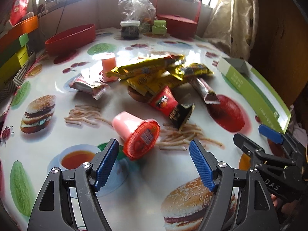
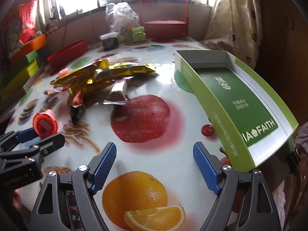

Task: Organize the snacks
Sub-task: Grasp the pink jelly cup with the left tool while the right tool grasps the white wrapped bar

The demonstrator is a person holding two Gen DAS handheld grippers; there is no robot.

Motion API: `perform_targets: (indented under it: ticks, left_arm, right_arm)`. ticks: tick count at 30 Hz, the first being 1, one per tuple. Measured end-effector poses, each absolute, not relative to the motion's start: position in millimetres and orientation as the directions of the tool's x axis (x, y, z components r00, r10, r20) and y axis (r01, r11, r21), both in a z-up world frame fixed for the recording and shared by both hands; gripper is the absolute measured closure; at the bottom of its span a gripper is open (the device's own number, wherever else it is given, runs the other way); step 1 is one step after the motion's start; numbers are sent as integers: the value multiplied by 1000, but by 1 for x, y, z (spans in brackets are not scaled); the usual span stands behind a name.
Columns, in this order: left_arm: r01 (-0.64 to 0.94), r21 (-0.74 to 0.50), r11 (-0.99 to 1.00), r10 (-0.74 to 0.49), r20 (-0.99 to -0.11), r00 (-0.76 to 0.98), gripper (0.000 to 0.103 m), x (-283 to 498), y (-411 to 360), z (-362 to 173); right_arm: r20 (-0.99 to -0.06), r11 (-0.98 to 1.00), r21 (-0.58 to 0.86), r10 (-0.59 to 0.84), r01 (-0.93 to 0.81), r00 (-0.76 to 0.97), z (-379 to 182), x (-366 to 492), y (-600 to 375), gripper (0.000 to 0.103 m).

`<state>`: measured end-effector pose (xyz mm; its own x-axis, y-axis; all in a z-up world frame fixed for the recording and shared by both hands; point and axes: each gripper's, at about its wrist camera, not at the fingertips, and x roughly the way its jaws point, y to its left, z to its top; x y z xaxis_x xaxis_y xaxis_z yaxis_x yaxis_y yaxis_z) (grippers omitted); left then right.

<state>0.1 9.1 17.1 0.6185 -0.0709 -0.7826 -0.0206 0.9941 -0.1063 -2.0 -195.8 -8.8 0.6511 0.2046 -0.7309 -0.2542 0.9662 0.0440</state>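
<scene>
A pink jelly cup (image 1: pixel 137 132) with a red foil lid lies on its side just ahead of my open left gripper (image 1: pixel 154 149), apart from both pads. It also shows in the right wrist view (image 2: pixel 45 124). A pile of gold snack packets (image 1: pixel 154 73) lies mid-table with a red-black packet (image 1: pixel 169 105), a silver bar (image 1: pixel 205 90), a small red-white packet (image 1: pixel 89 85) and a second jelly cup (image 1: pixel 109 65). The pile also shows in the right wrist view (image 2: pixel 102 73). My right gripper (image 2: pixel 155 152) is open and empty, left of the open green box (image 2: pixel 231 98).
The table (image 2: pixel 154 134) has a food-print cloth. A red bowl (image 1: pixel 71 38), a dark jar (image 1: pixel 130 28), a plastic bag (image 1: pixel 136 3), green tubs (image 1: pixel 159 26) and a red basket (image 1: pixel 177 23) stand at the back. Stacked coloured boxes (image 1: pixel 13 53) line the left edge.
</scene>
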Motion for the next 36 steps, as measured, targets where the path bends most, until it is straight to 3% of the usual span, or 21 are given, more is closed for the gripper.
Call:
perform_targets:
  ticks: [12, 25, 36]
  left_arm:
    - [-143, -161, 977, -44, -799, 599, 27, 14, 54, 19]
    - [-117, -158, 980, -66, -825, 561, 27, 25, 51, 11]
    - [-140, -168, 976, -59, -820, 569, 27, 29, 69, 7]
  right_arm:
    - [-715, 946, 42, 252, -321, 652, 8, 27, -174, 20]
    - [-745, 930, 64, 286, -362, 603, 5, 75, -146, 22]
    - [-765, 925, 29, 265, -379, 587, -8, 90, -131, 35]
